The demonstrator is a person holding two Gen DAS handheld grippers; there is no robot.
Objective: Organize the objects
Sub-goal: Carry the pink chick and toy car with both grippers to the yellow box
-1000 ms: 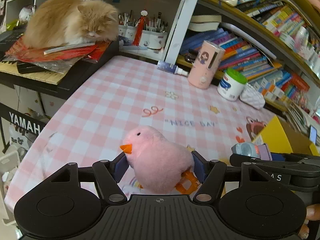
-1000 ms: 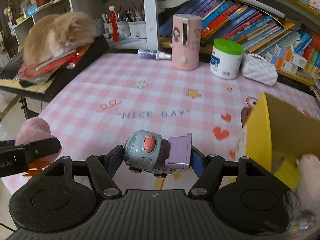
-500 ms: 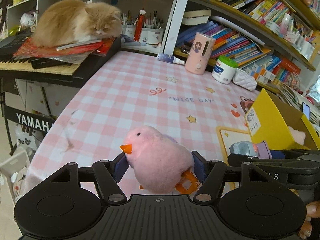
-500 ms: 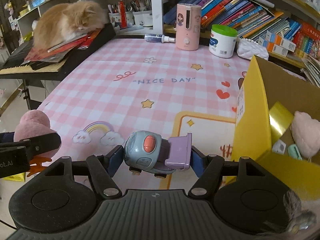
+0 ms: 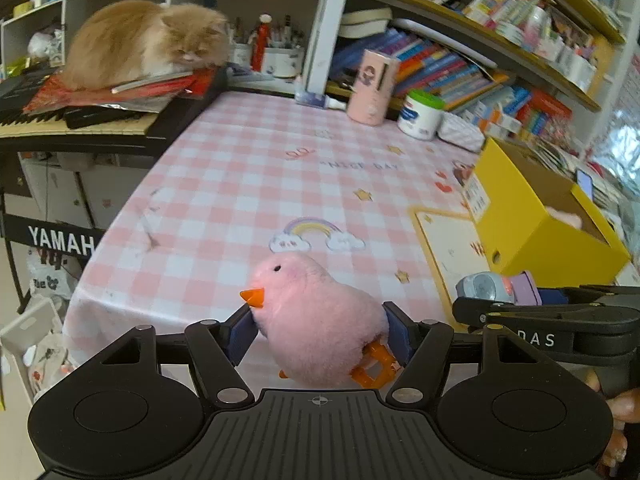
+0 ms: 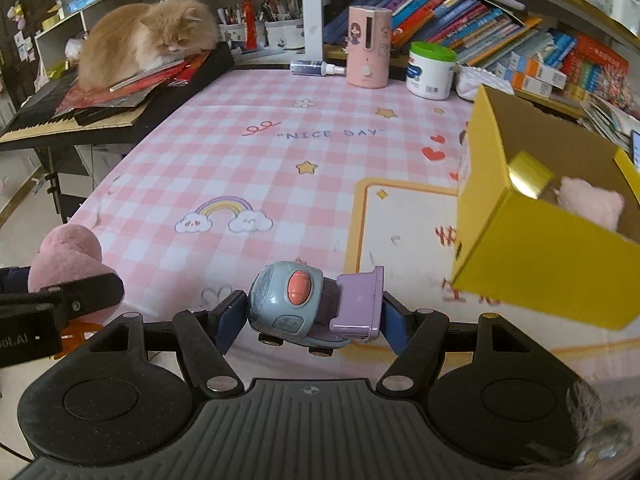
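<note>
**Two toys held, box half filled**

The left gripper point(image 5: 318, 330) clasps a pink plush chick point(image 5: 316, 320); the right gripper point(image 6: 312, 320) clasps a toy truck point(image 6: 316, 306). Both hang above the checked tablecloth point(image 6: 248, 168). The yellow box point(image 6: 540, 256) already holds a pink plush point(image 6: 590, 204); these two likely go next.

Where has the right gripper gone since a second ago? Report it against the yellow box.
Yes. The right gripper, shut on the toy truck, has backed off toward the near table edge; the yellow box shows more fully now.

A pink-checked table point(image 6: 248, 168) bears a yellow box point(image 6: 532, 256), jar point(image 6: 430, 70) and dispenser point(image 6: 368, 46).
</note>
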